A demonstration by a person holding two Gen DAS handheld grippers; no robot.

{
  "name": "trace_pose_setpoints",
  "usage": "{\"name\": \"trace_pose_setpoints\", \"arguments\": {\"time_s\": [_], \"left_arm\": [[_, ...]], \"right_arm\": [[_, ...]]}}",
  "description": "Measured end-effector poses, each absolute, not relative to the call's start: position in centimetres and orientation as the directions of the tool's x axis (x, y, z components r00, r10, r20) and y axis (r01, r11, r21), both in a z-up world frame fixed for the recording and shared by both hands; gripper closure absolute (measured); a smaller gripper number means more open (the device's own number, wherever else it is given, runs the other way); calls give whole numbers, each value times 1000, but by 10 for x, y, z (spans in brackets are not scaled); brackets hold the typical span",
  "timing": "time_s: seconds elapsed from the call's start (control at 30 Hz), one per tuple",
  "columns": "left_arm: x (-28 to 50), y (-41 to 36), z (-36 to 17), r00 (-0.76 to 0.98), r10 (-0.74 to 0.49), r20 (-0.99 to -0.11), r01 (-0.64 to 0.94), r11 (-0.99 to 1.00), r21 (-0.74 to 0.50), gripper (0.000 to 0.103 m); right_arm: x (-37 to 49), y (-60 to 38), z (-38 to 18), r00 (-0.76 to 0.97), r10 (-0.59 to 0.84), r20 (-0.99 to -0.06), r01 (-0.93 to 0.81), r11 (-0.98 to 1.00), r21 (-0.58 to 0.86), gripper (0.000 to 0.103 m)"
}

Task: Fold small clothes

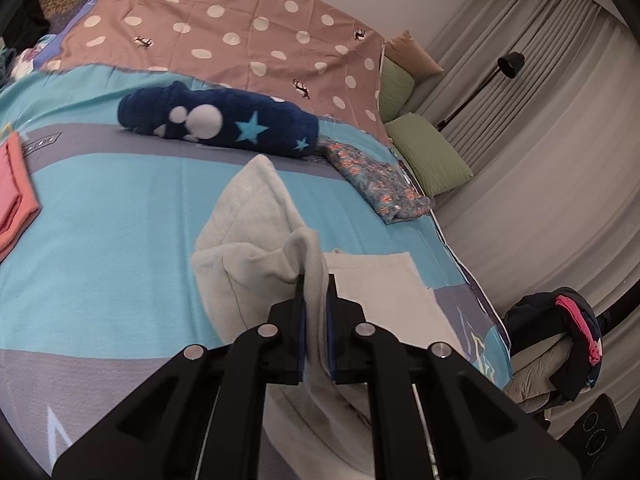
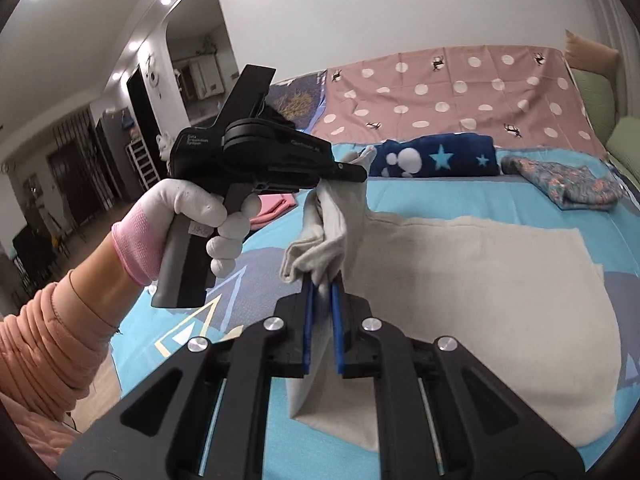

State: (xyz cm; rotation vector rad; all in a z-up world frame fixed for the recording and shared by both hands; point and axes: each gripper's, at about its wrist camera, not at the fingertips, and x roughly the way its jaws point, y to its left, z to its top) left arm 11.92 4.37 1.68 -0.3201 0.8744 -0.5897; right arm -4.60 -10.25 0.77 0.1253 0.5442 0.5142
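Both grippers pinch the same pale grey garment (image 2: 460, 272), one edge each, with that edge lifted off the bed.

Left gripper (image 1: 316, 280): jaws pressed together on a bunched fold of the grey cloth, which rises in a peak ahead of the fingertips and drapes down past them. In the right wrist view this gripper sits up and to the left, carried by a hand in a white glove (image 2: 208, 208), cloth hanging from its tip.

Right gripper (image 2: 325, 286): blue pads clamped on a gathered corner of the same cloth; a flap hangs straight below the jaws.

Most of the garment lies flat on the turquoise bedsheet (image 1: 120, 208), spread toward the right side of the bed. What sort of garment it is, I cannot tell.

Nearby, not involved: a navy fleece piece with stars (image 1: 216, 120), a floral piece (image 1: 376, 176) just beside it, a folded coral piece (image 1: 12, 188) at the left edge.

Step in hand, by my reading: the first fold, lifted edge ready to carry across the flat part.

Next move calls for both grips travelling together, level, keeping the edge taut, then lowering it square onto the far edge before letting go. Uneven travel risks a skewed fold.
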Motion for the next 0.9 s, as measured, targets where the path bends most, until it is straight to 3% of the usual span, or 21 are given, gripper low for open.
{"name": "trace_pose_setpoints", "arguments": {"time_s": [0.47, 0.7, 0.9], "left_arm": [[122, -102, 25, 425, -612, -667, 448, 782, -433, 96], [115, -195, 3, 338, -599, -726, 543, 754, -369, 96], [110, -247, -28, 350, -493, -797, 598, 772, -215, 95]], "right_arm": [[-67, -231, -1, 797, 472, -378, -288, 846, 449, 96], [-86, -291, -21, 822, 403, -402, -175, 851, 495, 96], [-93, -325, -51, 804, 379, -458, -76, 830, 553, 96]]}}
